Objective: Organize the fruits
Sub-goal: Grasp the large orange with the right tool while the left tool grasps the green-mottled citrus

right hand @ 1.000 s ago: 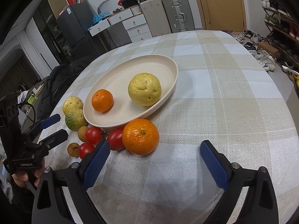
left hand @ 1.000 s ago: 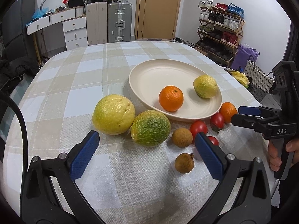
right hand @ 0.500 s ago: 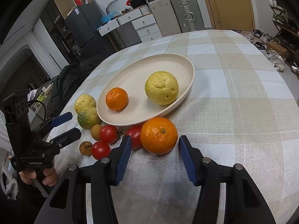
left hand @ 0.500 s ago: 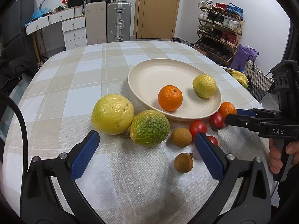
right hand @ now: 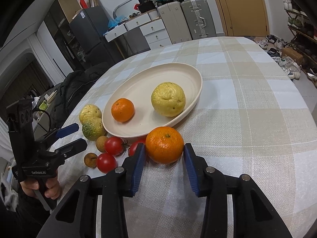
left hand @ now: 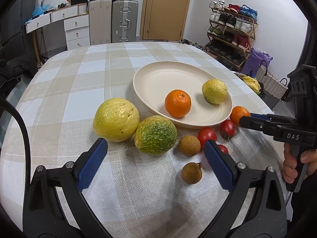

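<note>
Right gripper [right hand: 164,156] jaws closing round dimpled orange [right hand: 164,144], just beside plate [right hand: 196,91].
Left gripper [left hand: 155,158] jaws closing, still wide, w/ nothing between.

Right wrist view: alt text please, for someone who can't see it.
The right tongs are closing around an orange on the checked tablecloth, just in front of a cream plate holding a smaller orange and a yellow citrus. Tomatoes lie to the left, near the open left tongs.
</note>
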